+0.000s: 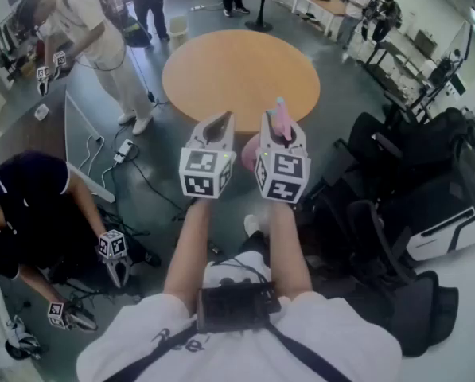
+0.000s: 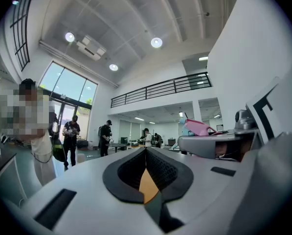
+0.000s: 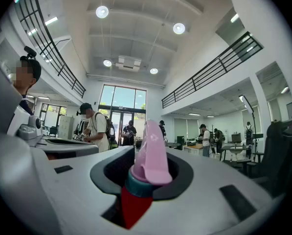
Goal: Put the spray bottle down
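Note:
I hold both grippers level and side by side in front of me, short of the round orange table (image 1: 241, 74). My right gripper (image 1: 282, 131) (image 3: 146, 177) is shut on the spray bottle (image 1: 282, 118). Its pink spray head (image 3: 150, 151) sticks up between the jaws over a teal collar, and its red body (image 3: 132, 207) hangs below them. From the left gripper view the pink head (image 2: 200, 128) shows above the right gripper's jaw. My left gripper (image 1: 219, 126) (image 2: 146, 153) has its black pads together with nothing between them; only the orange table shows below them.
Black chairs and bags (image 1: 396, 189) crowd the floor to my right. A person in a dark shirt (image 1: 22, 205) crouches at my left with grippers, and another (image 1: 86, 30) stands beyond by a white board (image 1: 82, 146). Cables (image 1: 130, 161) lie on the floor left of the table.

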`<state>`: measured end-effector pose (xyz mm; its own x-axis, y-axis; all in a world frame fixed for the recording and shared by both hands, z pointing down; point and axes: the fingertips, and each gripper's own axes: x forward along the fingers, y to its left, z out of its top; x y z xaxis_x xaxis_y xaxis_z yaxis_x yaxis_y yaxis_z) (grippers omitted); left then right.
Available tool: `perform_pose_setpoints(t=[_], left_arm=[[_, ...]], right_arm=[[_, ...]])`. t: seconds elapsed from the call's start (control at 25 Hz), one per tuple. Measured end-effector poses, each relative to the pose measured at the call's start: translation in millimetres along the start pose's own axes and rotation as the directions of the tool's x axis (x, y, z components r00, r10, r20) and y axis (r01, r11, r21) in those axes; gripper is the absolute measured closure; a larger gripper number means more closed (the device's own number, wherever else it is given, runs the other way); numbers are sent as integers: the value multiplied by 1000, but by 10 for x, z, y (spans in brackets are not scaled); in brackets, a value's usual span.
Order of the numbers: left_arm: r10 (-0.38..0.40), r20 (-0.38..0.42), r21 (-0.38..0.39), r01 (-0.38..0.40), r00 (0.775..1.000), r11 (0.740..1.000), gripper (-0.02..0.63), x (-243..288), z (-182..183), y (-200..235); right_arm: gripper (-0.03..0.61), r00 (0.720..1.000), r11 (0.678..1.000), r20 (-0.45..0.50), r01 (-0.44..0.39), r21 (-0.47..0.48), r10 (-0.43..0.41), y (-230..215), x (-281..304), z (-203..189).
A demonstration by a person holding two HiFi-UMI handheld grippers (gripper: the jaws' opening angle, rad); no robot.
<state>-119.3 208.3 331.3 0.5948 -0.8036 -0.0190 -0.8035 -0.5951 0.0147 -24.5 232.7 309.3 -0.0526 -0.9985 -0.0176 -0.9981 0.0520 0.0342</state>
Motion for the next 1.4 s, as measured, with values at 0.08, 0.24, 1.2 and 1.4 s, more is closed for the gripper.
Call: perform_pose_setpoints(t=[0.08, 0.24, 1.2, 1.4], left_arm=[[0, 0, -3, 0, 1000, 1000, 601, 43, -4, 12], [-1, 2, -5, 1, 1000, 1000, 601, 118, 2, 30], [22, -13, -27, -22, 1000, 999, 601, 304, -94, 249], [23, -16, -24, -23, 1000, 999, 600, 383, -94, 304]], right_arm=[[457, 1000, 1000, 1, 1, -1, -1, -21, 39, 6], [457, 1000, 1000, 1, 2, 1, -2, -66, 108, 4], [456, 1000, 999, -3, -24, 39, 24, -64, 385, -85], [456, 1000, 999, -2, -25, 39, 25, -73, 490, -81]])
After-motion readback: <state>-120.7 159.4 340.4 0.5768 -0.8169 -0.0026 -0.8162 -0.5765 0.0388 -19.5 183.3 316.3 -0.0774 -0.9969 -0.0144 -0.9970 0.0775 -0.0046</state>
